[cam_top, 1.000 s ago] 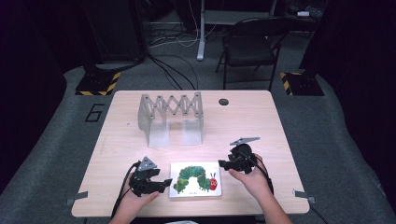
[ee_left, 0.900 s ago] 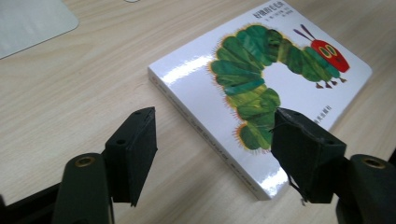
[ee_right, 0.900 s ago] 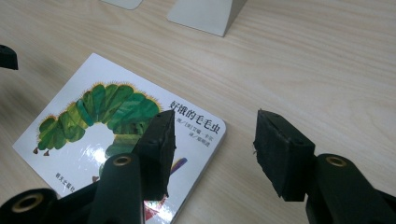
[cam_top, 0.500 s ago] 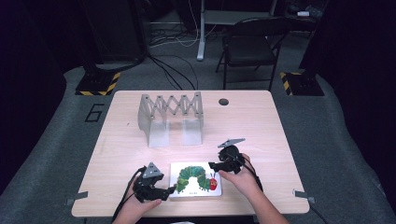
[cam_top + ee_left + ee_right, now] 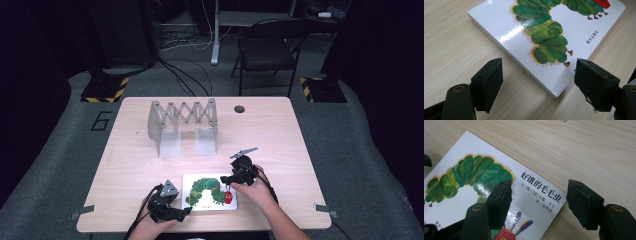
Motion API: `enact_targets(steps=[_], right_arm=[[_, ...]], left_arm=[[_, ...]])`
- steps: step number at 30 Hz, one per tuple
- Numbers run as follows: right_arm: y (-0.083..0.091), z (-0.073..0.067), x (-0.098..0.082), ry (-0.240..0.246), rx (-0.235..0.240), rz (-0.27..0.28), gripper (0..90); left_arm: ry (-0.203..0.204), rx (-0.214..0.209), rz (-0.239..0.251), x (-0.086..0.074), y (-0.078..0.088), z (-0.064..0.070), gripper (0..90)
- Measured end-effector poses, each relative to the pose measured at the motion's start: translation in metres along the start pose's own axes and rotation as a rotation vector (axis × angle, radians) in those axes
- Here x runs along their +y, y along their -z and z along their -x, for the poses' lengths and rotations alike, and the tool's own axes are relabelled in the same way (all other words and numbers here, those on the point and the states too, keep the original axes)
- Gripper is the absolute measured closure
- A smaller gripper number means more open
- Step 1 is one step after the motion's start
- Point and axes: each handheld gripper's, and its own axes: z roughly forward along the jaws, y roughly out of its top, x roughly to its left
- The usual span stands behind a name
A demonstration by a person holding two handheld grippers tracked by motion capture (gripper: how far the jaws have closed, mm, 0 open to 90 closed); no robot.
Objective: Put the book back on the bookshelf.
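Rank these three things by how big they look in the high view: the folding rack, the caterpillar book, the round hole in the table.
1. Folding rack: largest, though it stands upright and farther away.
2. Caterpillar book: clearly smaller, lying flat near the table's front edge.
3. Round hole: smallest by far.

White book (image 5: 210, 191), green caterpillar cover

You're working in a lab or recording studio: your wooden table (image 5: 280, 135) stands on grey carpet (image 5: 350, 150) walled in by black curtains (image 5: 30, 75). Beyond its far edge, cables (image 5: 185, 75) trail over the floor past hazard-striped stand bases (image 5: 104, 90), a folding chair (image 5: 265, 50), and a "6" (image 5: 101, 120) marked off the far left corner.
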Motion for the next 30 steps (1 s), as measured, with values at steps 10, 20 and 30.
enact_targets(steps=[10,20,30], right_arm=[[-0.007,0.005,0.001,-0.041,0.019,-0.029,36.5],[-0.011,0.007,0.0,-0.06,0.02,-0.049,36.6],[-0.011,0.007,0.0,-0.088,0.014,-0.06,37.9]], left_arm=[[-0.01,-0.005,-0.011,-0.002,-0.005,0.005,23.2],[-0.053,0.018,0.002,-0.003,-0.009,0.01,19.5],[-0.097,0.064,-0.011,-0.004,-0.014,0.02,15.5]])
